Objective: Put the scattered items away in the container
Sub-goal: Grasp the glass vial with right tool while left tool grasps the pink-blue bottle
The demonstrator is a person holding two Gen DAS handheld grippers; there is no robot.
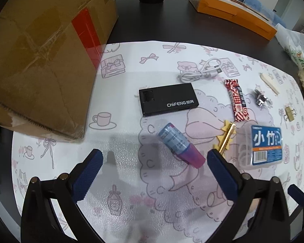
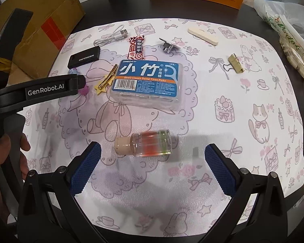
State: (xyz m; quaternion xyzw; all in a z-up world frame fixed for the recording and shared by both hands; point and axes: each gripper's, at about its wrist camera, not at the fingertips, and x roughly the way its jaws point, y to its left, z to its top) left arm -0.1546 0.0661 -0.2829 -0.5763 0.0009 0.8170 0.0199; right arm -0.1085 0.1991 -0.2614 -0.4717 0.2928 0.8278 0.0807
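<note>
Both sets of fingers spread wide and empty, right gripper lined up on little glass bottle: slippery, breakable, rolls easily, so best pinched mid-body, not cork.

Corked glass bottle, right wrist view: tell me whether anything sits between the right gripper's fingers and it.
Nothing visible does. The corked glass bottle lies on its side on the bare mat, just ahead of the open right gripper. The floss pick box lies beyond the bottle, not in the approach path.
</note>
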